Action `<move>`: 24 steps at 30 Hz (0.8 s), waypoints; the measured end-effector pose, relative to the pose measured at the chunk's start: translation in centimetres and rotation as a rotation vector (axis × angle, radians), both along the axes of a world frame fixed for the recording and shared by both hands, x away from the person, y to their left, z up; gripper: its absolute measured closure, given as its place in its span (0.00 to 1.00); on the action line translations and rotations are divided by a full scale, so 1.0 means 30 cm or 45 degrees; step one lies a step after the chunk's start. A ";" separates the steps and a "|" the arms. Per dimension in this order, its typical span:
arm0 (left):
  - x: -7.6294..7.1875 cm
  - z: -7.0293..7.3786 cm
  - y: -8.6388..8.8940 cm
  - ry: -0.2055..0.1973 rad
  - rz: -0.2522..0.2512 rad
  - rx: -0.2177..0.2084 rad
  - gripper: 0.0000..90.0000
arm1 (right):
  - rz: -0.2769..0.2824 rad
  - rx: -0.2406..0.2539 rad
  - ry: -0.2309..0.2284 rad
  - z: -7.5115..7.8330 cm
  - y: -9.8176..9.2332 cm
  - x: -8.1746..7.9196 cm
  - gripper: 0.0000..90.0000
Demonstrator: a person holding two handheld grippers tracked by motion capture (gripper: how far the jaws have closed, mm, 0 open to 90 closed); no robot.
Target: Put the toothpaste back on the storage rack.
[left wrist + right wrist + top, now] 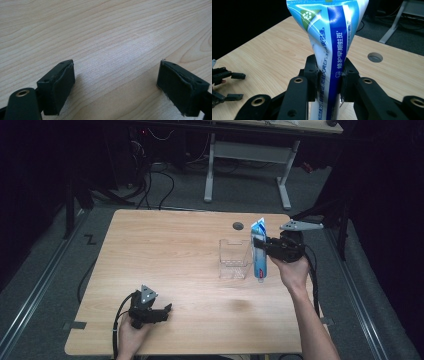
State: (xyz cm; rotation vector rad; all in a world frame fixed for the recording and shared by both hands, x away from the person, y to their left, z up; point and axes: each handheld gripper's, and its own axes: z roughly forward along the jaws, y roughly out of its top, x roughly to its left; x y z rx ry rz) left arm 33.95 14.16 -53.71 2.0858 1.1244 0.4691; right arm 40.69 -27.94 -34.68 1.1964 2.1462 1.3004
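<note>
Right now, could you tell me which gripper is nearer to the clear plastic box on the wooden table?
The right gripper: it holds a blue-and-white toothpaste tube upright just beside the clear plastic box. The left gripper rests open near the table's front edge, well away.

table (165,255) left and centre: open | obstacle: clear box (234,258), right of centre

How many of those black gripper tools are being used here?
2. The left gripper rests open near the table's front-left edge; the right gripper, at right, clamps a toothpaste tube beside a clear container.
</note>
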 end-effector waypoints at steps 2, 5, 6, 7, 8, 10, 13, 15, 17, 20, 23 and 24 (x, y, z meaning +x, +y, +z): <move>0.000 0.000 0.000 0.000 0.002 0.000 0.17 | 0.002 -0.005 -0.008 0.006 0.007 0.004 0.80; 0.000 0.000 0.000 0.000 0.001 0.000 0.17 | 0.003 0.005 -0.019 0.012 0.014 0.011 0.80; 0.000 0.000 -0.001 0.000 0.002 -0.002 0.17 | 0.004 0.004 -0.020 0.013 0.015 0.013 0.80; 0.000 0.000 -0.001 0.000 0.002 -0.002 0.17 | 0.000 0.007 -0.017 0.015 0.019 0.020 0.80; 0.000 0.000 -0.001 0.000 0.002 -0.001 0.17 | -0.002 0.011 -0.014 0.016 0.021 0.023 0.80; 0.000 0.000 -0.001 0.000 0.002 -0.002 0.17 | -0.003 0.009 -0.017 0.021 0.028 0.032 0.80; 0.000 0.000 -0.001 0.000 0.003 -0.001 0.17 | 0.001 0.010 -0.026 0.032 0.042 0.044 0.80; 0.000 0.000 -0.001 -0.001 0.003 -0.002 0.17 | -0.001 0.015 -0.035 0.039 0.049 0.051 0.80; 0.000 0.000 -0.001 -0.001 0.003 -0.002 0.17 | -0.005 0.020 -0.041 0.043 0.055 0.060 0.80; 0.000 0.000 -0.001 -0.001 0.003 -0.002 0.17 | -0.013 0.031 -0.041 0.051 0.065 0.075 0.80; 0.000 0.000 -0.001 -0.001 0.004 -0.002 0.17 | -0.014 0.029 -0.056 0.060 0.080 0.089 0.80; 0.000 0.000 -0.001 -0.001 0.003 -0.001 0.17 | -0.017 0.029 -0.056 0.061 0.085 0.093 0.80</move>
